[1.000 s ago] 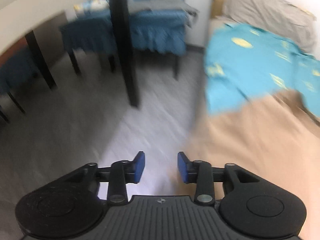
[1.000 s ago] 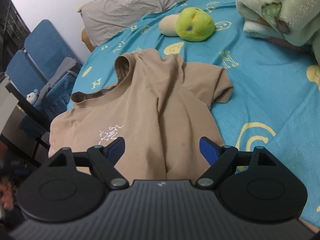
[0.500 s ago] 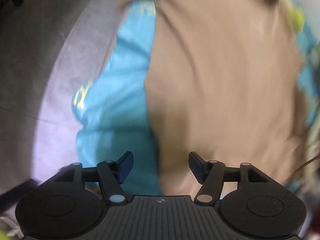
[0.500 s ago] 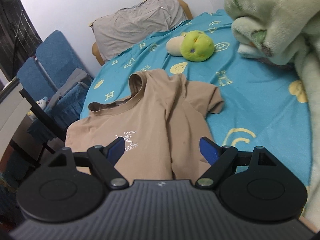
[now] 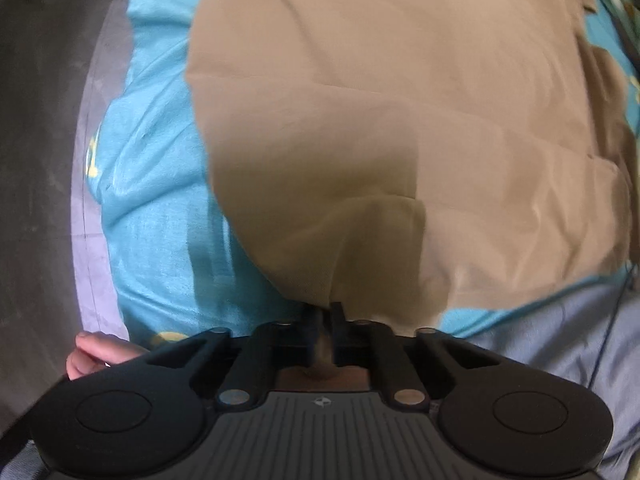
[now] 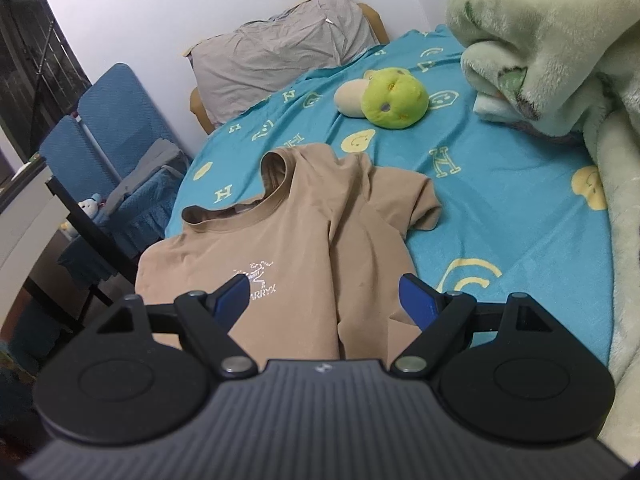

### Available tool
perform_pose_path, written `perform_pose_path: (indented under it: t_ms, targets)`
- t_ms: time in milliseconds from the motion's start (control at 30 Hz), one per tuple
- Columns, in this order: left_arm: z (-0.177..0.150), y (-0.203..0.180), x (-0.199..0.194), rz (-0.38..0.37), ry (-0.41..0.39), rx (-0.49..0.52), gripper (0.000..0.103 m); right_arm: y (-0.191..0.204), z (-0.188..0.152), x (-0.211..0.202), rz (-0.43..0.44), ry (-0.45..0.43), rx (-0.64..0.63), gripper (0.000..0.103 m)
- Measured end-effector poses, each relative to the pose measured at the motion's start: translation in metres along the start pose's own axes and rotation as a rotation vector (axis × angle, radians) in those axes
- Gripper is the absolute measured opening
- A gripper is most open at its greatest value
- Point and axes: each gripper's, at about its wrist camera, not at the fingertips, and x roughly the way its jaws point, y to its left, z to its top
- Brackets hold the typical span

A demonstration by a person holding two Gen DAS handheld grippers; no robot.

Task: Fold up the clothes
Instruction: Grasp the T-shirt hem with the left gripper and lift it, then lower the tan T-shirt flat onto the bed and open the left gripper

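Two grippers: left gripper [image 5: 323, 312] pinches the soft tan T-shirt [image 6: 288, 248] hem at the bed's edge; right gripper [image 6: 324, 294] hovers spread

bed [image 6: 500, 216] — teal sheet; on it: tan T-shirt [image 6: 304, 240] | plush toy [image 6: 394, 98]

Soft, even indoor light. The left wrist view is motion-blurred, smeared toward 3 o'clock; the right is sharp, with fisheye bending and dark corners.
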Motion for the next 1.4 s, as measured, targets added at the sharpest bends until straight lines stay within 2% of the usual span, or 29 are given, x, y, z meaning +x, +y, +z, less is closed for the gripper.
perform_pose_path:
  t_ms: [100, 233, 333, 367, 400, 467, 500, 533, 567, 633, 667, 733, 767, 933, 1033, 1100, 1133, 1200, 1267, 1400]
  targets:
    - [-0.004, 0.002, -0.018, 0.092, 0.000, 0.063, 0.005, 0.000, 0.001, -0.001, 0.002, -0.007, 0.007, 0.083]
    - [-0.006, 0.018, -0.028, 0.240, 0.077, 0.038, 0.005, 0.002, 0.002, -0.004, -0.006, -0.017, -0.010, 0.083]
    - [-0.008, 0.011, -0.039, 0.266, 0.037, 0.059, 0.007, 0.003, 0.003, -0.005, -0.005, -0.019, -0.017, 0.083]
    - [-0.009, 0.008, -0.044, 0.269, 0.017, 0.075, 0.010, 0.003, 0.003, -0.006, -0.005, -0.023, -0.022, 0.083]
    - [-0.010, 0.005, -0.050, 0.271, -0.009, 0.088, 0.019, 0.003, 0.003, -0.008, -0.007, -0.028, -0.028, 0.083]
    - [-0.008, 0.002, -0.065, 0.279, -0.075, 0.110, 0.035, 0.004, 0.004, -0.012, -0.012, -0.040, -0.038, 0.083]
    - [-0.006, 0.001, -0.075, 0.287, -0.122, 0.119, 0.050, 0.004, 0.005, -0.013, -0.013, -0.046, -0.043, 0.083]
    - [-0.008, -0.002, -0.087, 0.293, -0.175, 0.124, 0.060, 0.004, 0.006, -0.015, -0.014, -0.051, -0.047, 0.083]
    - [-0.010, -0.007, -0.099, 0.295, -0.227, 0.130, 0.063, 0.004, 0.006, -0.017, -0.016, -0.054, -0.050, 0.083]
    - [-0.010, -0.016, -0.123, 0.278, -0.335, 0.142, 0.077, 0.006, 0.008, -0.020, -0.013, -0.059, -0.063, 0.083]
    - [-0.008, -0.022, -0.136, 0.253, -0.411, 0.140, 0.081, 0.007, 0.009, -0.022, -0.009, -0.061, -0.072, 0.083]
    - [-0.004, -0.032, -0.162, 0.205, -0.583, 0.121, 0.097, 0.011, 0.010, -0.026, -0.004, -0.077, -0.093, 0.083]
    - [-0.001, -0.039, -0.171, 0.188, -0.655, 0.112, 0.100, 0.012, 0.011, -0.028, -0.003, -0.088, -0.105, 0.083]
    - [0.018, -0.076, -0.200, 0.110, -0.952, 0.056, 0.103, 0.022, 0.010, -0.041, -0.002, -0.143, -0.193, 0.083]
    - [0.021, -0.092, -0.190, 0.068, -1.111, -0.003, 0.103, 0.026, 0.007, -0.047, -0.013, -0.176, -0.244, 0.083]
    - [0.027, -0.111, -0.177, 0.085, -1.207, -0.007, 0.103, 0.028, 0.005, -0.049, -0.012, -0.197, -0.263, 0.083]
    - [0.027, -0.120, -0.172, 0.119, -1.246, 0.003, 0.103, 0.030, 0.004, -0.050, -0.010, -0.208, -0.273, 0.083]
    - [0.023, -0.125, -0.143, 0.202, -1.288, 0.043, 0.103, 0.034, 0.001, -0.051, -0.010, -0.232, -0.296, 0.083]
    - [0.019, -0.125, -0.126, 0.240, -1.301, 0.063, 0.103, 0.039, -0.001, -0.051, -0.028, -0.270, -0.330, 0.083]
    - [0.021, -0.096, -0.096, 0.156, -1.261, -0.004, 0.103, 0.047, -0.005, -0.051, -0.065, -0.332, -0.396, 0.083]
